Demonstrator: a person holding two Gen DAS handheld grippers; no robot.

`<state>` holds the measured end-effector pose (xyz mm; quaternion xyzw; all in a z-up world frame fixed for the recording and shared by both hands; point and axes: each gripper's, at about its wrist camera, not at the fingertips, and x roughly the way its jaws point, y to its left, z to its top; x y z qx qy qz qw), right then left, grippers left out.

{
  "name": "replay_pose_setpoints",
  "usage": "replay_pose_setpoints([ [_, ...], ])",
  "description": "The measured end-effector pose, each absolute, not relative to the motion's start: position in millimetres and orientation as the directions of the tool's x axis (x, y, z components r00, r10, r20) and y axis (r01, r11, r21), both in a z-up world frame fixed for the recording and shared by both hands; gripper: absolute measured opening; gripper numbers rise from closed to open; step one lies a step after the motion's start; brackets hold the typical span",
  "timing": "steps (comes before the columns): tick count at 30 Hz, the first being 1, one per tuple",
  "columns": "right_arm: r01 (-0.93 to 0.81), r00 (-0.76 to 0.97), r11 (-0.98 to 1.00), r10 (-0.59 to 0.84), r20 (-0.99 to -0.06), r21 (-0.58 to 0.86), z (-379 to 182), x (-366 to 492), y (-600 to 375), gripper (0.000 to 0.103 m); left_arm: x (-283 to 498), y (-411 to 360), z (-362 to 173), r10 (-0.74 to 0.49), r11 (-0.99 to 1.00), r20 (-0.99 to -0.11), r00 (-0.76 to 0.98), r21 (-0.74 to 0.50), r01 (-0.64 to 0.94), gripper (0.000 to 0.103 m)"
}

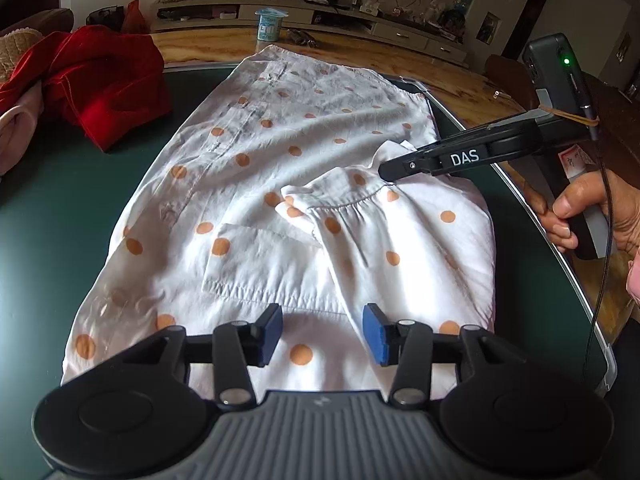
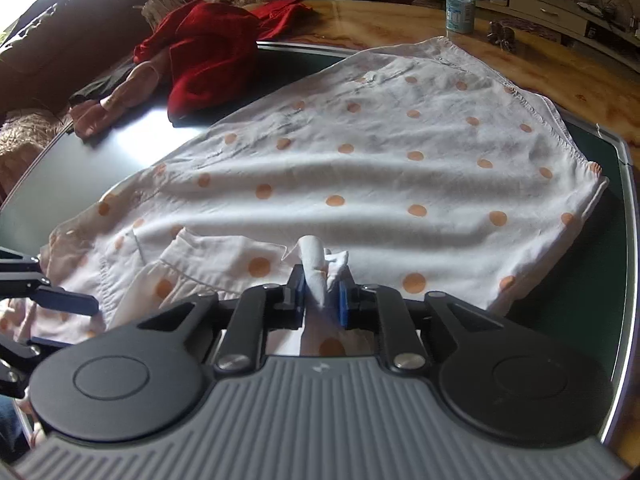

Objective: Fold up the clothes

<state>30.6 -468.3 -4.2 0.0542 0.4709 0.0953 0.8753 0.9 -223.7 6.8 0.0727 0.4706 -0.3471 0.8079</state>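
While the white spotted shirt [image 1: 280, 184] lies spread on the dark bench [image 1: 60, 216], one sleeve [image 1: 376, 216] folded inward, the right hand-held gripper [image 2: 321, 292] clamps bunched cloth, the left hand-held gripper [image 1: 322, 334] stands apart, most folds remaining.

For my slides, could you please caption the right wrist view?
Right gripper pinching a bunched fold of the white polka-dot shirt on the dark table.

White shirt [image 1: 280, 168] with orange dots; red garment [image 1: 104, 80].
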Motion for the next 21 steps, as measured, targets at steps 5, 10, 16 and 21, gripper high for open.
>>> replay_pose_setpoints([
  [5,-0.069,0.646,0.991,0.130,-0.752,0.112,15.9,16.2,-464.0,0.044,0.0,-217.4,5.5,-0.488,0.755,-0.813,0.319,-0.210,0.621,0.053],
  [10,-0.099,0.681,0.982,0.186,-0.708,0.163,50.7,9.1,-429.8,0.044,-19.9,-211.4,11.6,-0.507,0.731,-0.808,0.300,-0.219,0.647,0.059],
  [16,-0.194,0.569,0.979,0.163,-0.806,0.062,31.9,24.0,-349.2,0.044,-48.5,-205.3,5.7,-0.534,0.671,-0.821,0.201,-0.268,0.691,0.061],
  [21,-0.212,0.511,0.976,0.070,-0.857,-0.047,11.9,31.4,-318.3,0.044,-58.6,-195.8,3.9,-0.542,0.652,-0.823,0.172,-0.282,0.704,0.067],
])
